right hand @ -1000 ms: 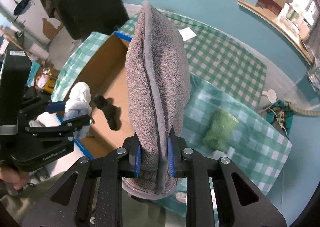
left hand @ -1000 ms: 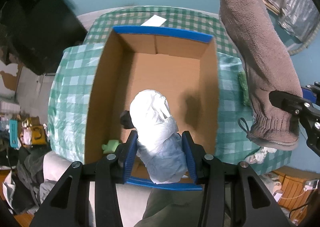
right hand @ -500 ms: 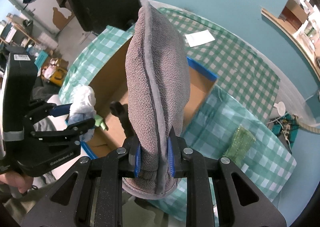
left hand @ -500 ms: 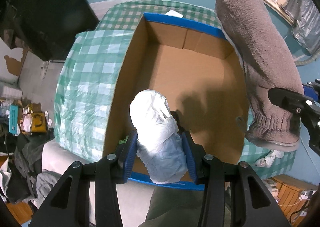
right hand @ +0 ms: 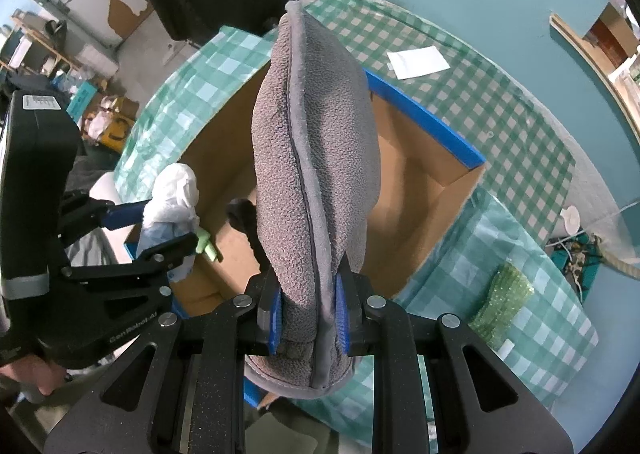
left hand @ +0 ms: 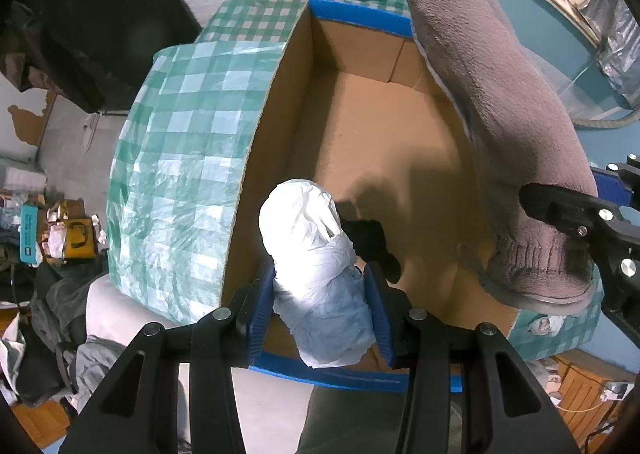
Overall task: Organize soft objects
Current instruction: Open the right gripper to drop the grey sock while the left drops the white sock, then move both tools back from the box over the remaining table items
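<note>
My left claw is clamped on a white bundle, blue pads pressing both its sides, and it points straight down over the near corner of the box. The bundle stands up between the fingers, white at the top, pale blue lower down. Just beside it, inside the box, there's a small black thing lying on the cardboard floor, and from the other view a light green bit shows near that same corner.

My right claw is pinched narrow on the grey slipper, gripping it near the heel with the toe sticking up and away. The slipper hangs above the open box, which has blue tape on its rims. From the left camera the slipper hangs over the box's right side, with the right claw's black finger across its heel end.

The box sits on a surface covered in green-and-white check cloth. Out on the cloth, well apart from the box, a green sponge lies to the right and a white paper lies beyond the far rim
</note>
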The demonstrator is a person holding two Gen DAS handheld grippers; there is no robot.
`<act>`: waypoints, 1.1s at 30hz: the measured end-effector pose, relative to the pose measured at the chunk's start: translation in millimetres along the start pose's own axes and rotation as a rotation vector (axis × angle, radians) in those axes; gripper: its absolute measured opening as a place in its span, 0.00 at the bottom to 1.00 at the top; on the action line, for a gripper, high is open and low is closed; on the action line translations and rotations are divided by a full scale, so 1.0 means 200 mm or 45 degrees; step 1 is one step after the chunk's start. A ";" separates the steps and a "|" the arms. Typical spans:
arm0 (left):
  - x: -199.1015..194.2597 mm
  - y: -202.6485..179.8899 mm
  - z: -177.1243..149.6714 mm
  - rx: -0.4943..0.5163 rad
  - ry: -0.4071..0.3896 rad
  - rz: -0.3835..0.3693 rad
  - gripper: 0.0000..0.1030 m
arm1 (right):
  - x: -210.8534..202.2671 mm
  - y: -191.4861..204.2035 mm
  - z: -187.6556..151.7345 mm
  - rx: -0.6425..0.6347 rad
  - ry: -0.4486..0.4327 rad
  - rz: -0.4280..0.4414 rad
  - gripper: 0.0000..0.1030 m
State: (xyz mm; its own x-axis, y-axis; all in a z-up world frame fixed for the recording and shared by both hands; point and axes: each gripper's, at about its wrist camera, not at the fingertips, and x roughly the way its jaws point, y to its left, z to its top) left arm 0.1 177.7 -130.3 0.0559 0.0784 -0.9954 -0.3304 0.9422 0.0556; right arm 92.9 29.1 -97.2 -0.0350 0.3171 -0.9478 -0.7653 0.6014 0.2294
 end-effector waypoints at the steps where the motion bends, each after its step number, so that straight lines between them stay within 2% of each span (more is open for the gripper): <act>1: 0.01 0.00 0.00 0.001 0.005 0.002 0.44 | 0.01 0.01 0.01 -0.003 0.005 0.000 0.19; 6: 0.03 0.01 -0.01 0.005 0.015 0.007 0.44 | 0.04 0.03 0.02 -0.003 0.016 0.003 0.22; 9: 0.03 0.01 -0.01 0.002 0.021 0.011 0.47 | 0.05 0.04 0.03 -0.007 0.023 -0.011 0.34; 11: 0.03 0.02 0.00 -0.001 0.025 0.007 0.55 | 0.05 0.04 0.03 -0.010 0.019 -0.048 0.35; 12: 0.03 0.02 -0.01 -0.003 0.027 0.007 0.65 | 0.05 0.04 0.03 -0.011 0.016 -0.060 0.39; 13: 0.02 0.02 -0.01 -0.003 0.021 0.008 0.71 | 0.04 0.04 0.03 -0.009 0.011 -0.066 0.42; 16: 0.01 0.02 -0.01 0.007 0.014 0.010 0.74 | 0.02 0.03 0.03 0.008 -0.013 -0.081 0.55; 19: 0.00 0.03 -0.02 0.009 0.010 0.015 0.78 | -0.01 0.02 0.03 0.026 -0.022 -0.086 0.56; 33: -0.09 -0.03 -0.04 0.037 -0.021 -0.009 0.78 | -0.15 -0.04 -0.04 0.091 -0.070 -0.088 0.64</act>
State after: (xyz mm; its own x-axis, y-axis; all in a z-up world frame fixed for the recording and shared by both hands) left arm -6.9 168.2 -112.5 0.0738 0.0772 -0.9943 -0.3021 0.9519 0.0515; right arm 94.5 8.2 -72.9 0.0530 0.3115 -0.9488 -0.7167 0.6734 0.1811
